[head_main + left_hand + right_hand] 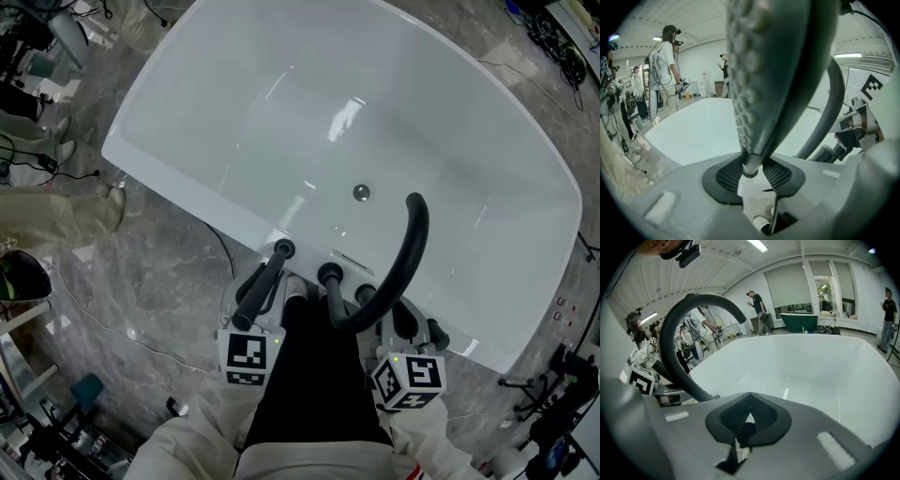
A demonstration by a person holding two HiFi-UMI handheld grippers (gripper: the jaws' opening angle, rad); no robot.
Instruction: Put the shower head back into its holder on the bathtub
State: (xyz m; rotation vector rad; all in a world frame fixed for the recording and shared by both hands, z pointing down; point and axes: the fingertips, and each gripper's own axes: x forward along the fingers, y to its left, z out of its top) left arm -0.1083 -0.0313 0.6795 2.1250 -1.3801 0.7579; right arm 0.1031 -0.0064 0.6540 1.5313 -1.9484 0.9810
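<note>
Fingers [780,174] of the left gripper [752,176] clench the narrow stem of the one dark grey, nubbed shower head [768,70] in the left gripper view. In the right gripper view, the right gripper [747,420] has its fingers drawn together on nothing we can name. From the head view, the shower head's long axis slants stem-first to the single round black holder [283,249] on the white bathtub [234,122], straight ahead of the left gripper and beside two black knobs [329,274].

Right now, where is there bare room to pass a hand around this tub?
The tub is bare inside except its drain. The near rim is crowded: the shower head in the left gripper, a knob, the curved spout and the right gripper.
</note>
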